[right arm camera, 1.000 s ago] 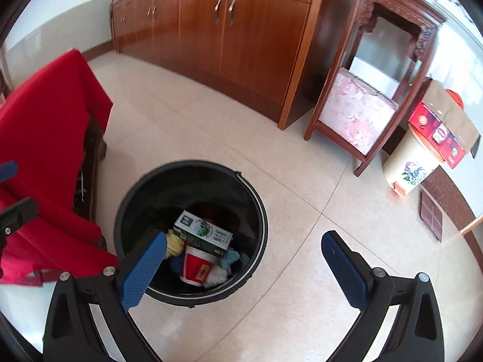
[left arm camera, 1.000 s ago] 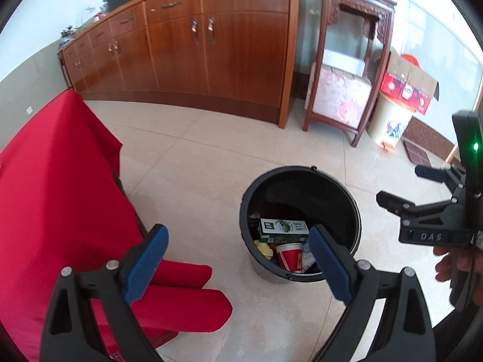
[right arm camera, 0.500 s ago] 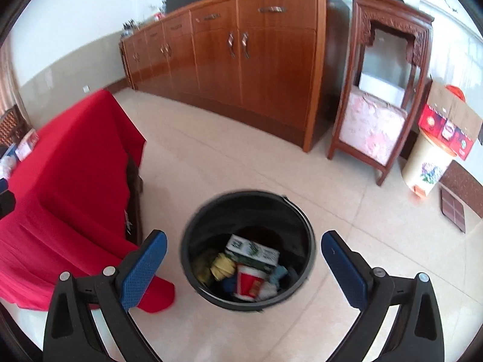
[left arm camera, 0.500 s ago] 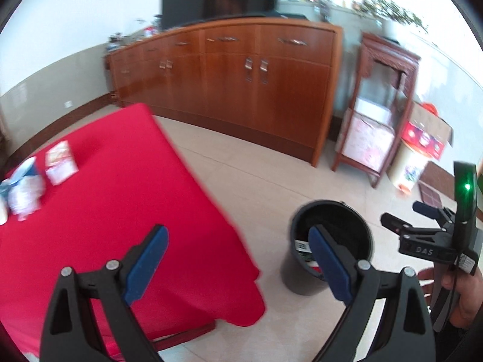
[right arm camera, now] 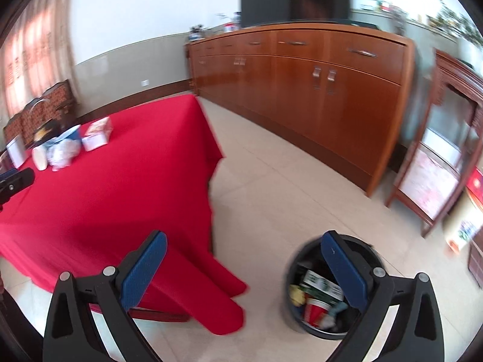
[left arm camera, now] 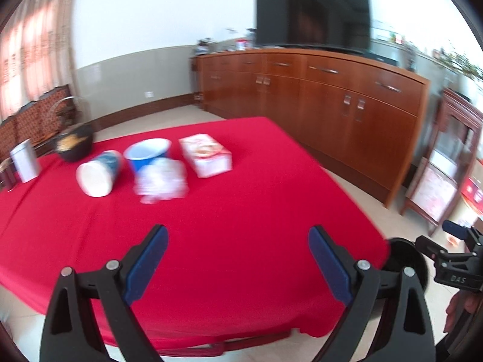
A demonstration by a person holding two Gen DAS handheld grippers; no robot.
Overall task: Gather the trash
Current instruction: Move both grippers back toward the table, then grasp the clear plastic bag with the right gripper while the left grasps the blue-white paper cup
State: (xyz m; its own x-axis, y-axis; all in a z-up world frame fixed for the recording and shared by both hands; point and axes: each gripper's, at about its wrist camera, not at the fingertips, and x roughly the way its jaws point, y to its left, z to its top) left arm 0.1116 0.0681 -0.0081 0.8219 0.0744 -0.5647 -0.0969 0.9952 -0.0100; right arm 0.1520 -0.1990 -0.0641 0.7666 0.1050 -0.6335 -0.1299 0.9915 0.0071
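Both views swung up to red table (left arm camera: 241, 211), hand-held grippers wide, empty, bin (right arm camera: 305, 256) holding carton (right arm camera: 321, 283), red cup (right arm camera: 314, 309).

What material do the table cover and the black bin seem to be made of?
Table cover: looks like matte red woven cloth; it drapes and folds over the edge. Black bin: probably smooth, slightly glossy plastic, though motion blur leaves this uncertain.

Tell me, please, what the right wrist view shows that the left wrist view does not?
Only the right wrist view looks into the bin, showing a green-and-white carton and a red cup. Only the left wrist view shows the blue cup clearly and a hand holding the right tongs. Both share the red tablecloth, the white cup, the box, the cabinet and open, empty tongs.
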